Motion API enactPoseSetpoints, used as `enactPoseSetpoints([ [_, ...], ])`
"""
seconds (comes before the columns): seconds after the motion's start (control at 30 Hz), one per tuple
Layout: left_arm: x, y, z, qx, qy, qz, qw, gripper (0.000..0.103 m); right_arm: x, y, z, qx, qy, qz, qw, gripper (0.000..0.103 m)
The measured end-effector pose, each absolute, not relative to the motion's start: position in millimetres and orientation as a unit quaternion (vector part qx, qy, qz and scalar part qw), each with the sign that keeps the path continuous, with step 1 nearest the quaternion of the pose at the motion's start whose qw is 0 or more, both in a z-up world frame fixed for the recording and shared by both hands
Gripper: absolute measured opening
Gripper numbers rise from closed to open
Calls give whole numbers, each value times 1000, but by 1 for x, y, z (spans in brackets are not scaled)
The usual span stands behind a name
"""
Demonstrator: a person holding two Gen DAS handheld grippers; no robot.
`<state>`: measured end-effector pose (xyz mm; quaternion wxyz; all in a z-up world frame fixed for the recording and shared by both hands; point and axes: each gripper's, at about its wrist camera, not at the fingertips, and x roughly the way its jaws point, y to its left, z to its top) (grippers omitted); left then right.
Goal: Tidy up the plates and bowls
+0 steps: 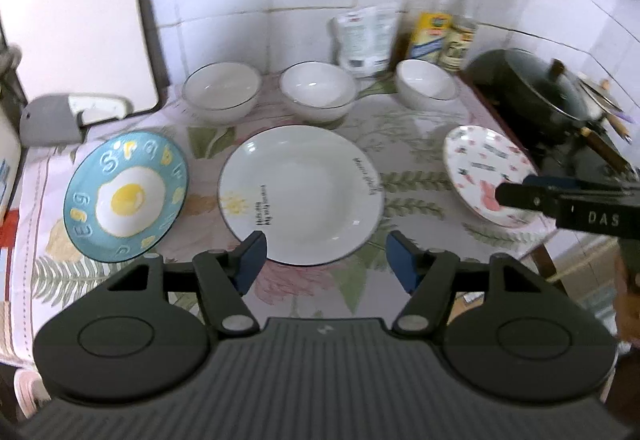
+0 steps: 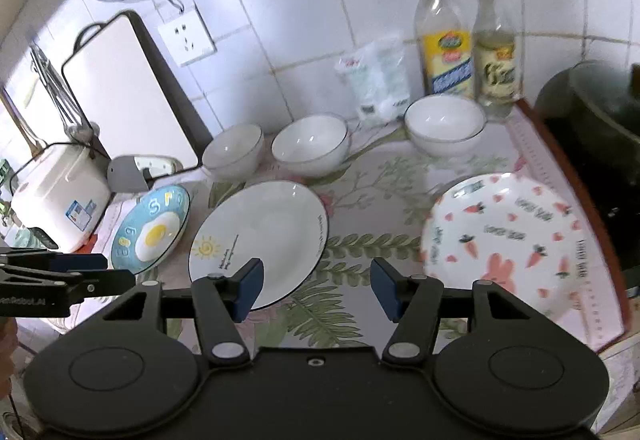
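Observation:
Three plates lie in a row on the floral cloth: a blue fried-egg plate (image 1: 126, 196) (image 2: 152, 228) at the left, a white sun plate (image 1: 300, 194) (image 2: 260, 240) in the middle, a pink carrot plate (image 1: 488, 176) (image 2: 508, 240) at the right. Behind them stand three white bowls: left (image 1: 222, 90) (image 2: 234, 150), middle (image 1: 318, 90) (image 2: 312, 144), right (image 1: 428, 84) (image 2: 446, 124). My left gripper (image 1: 326, 262) hovers open over the sun plate's near rim, nothing between its fingers. My right gripper (image 2: 316, 288) is open and empty between the sun plate and the carrot plate.
Two bottles (image 2: 444, 40) (image 2: 496, 48) and a white packet (image 2: 378, 80) stand at the tiled wall. A dark wok (image 1: 536, 88) sits on the stove at right. A cutting board (image 2: 128, 92) leans at left beside a white cooker (image 2: 60, 192) and a grey holder (image 1: 52, 120).

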<state>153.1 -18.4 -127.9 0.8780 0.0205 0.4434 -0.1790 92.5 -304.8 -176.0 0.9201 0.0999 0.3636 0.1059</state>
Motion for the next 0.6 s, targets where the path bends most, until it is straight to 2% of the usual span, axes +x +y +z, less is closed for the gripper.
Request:
enactPoseSetpoints([
  [0.6, 125, -104, -100, 86, 443, -240, 859, 69, 35, -386, -138, 65, 307, 75, 947, 66],
])
